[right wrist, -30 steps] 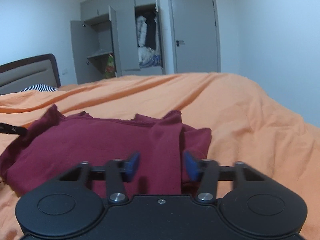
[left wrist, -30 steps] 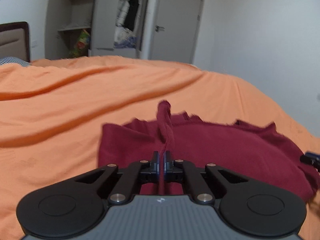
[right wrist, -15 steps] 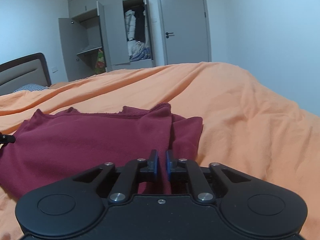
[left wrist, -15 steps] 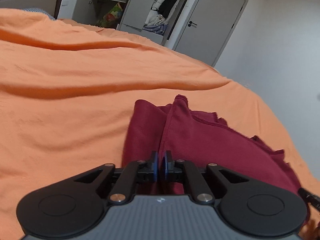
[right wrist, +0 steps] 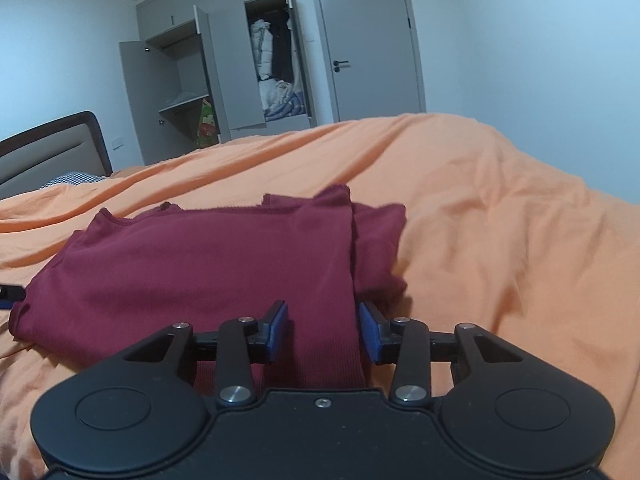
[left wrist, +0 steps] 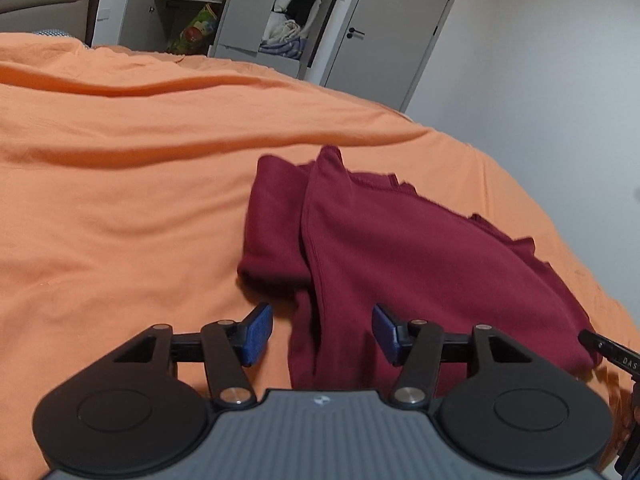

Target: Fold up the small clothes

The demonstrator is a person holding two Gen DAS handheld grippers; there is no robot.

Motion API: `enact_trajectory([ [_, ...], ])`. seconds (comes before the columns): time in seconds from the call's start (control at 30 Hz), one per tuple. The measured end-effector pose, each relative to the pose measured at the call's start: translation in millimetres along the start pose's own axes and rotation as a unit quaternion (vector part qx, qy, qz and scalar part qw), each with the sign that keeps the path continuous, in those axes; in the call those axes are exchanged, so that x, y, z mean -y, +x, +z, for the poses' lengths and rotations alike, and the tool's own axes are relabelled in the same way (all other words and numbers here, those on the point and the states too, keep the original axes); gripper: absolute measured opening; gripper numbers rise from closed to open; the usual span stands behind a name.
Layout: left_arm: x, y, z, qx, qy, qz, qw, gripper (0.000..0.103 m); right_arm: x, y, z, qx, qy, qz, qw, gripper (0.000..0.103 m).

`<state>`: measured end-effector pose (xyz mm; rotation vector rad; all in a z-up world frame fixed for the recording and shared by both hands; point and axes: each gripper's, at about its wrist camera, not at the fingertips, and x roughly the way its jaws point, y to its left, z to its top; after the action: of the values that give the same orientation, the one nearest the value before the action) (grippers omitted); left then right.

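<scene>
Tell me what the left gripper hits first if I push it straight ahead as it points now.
The maroon garment: its folded edge already lies between the open left gripper fingers, so it would likely bunch the cloth. Past it is only orange bedcover.

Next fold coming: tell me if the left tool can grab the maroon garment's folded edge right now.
Probably yes: the left tool is open, the maroon garment has its folded edge between the jaws, unobstructed.

An orange bedspread (right wrist: 500,240) covers a bed, lying in long soft wrinkles. Behind it stands a grey wardrobe (right wrist: 224,80) with doors open, showing hanging and piled clothes (right wrist: 276,80) and a colourful bag (right wrist: 207,125). A closed grey door (right wrist: 368,40) stands beside it, and a dark-framed headboard (right wrist: 52,152) sits at the left.
</scene>
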<state>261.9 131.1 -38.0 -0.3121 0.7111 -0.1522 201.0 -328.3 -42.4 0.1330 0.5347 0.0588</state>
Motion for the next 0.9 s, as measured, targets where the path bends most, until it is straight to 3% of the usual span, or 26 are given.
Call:
enact_trajectory([
  [0.07, 2, 0, -4, -0.014, -0.006, -0.002, 0.9999, 0.005, 0, -2, -4, 0.004, 0.007, -0.005, 1.0, 0.022],
  [0.1, 3, 1, -4, -0.02, -0.008, 0.0, 0.9998, 0.005, -1, -2, -4, 0.004, 0.007, -0.006, 1.0, 0.011],
  [0.33, 6, -25, 14, 0.028, -0.043, 0.007, 0.9986, 0.003, -9, -17, 11, 0.038, -0.007, -0.037, 0.999, 0.009],
  [0.6, -8, 3, -7, -0.026, -0.071, 0.036, 0.9965, 0.003, -2, 1, -5, -0.008, 0.009, -0.046, 0.999, 0.009],
  [0.67, -11, 3, -9, -0.024, -0.077, 0.026, 0.9964, 0.004, -1, -1, -6, -0.008, 0.012, -0.042, 0.999, 0.012],
  [0.73, -12, 2, -9, -0.023, -0.076, 0.022, 0.9966, 0.005, -2, -2, -4, -0.004, 0.006, -0.046, 0.999, 0.022],
  [0.87, -11, -1, -8, -0.024, -0.074, 0.021, 0.9967, 0.013, -1, -3, -2, -0.003, 0.002, -0.045, 0.999, 0.033],
  [0.9, -10, -2, -8, -0.022, -0.074, 0.022, 0.9967, 0.017, -2, -3, -2, -0.002, 0.001, -0.047, 0.999, 0.041],
])
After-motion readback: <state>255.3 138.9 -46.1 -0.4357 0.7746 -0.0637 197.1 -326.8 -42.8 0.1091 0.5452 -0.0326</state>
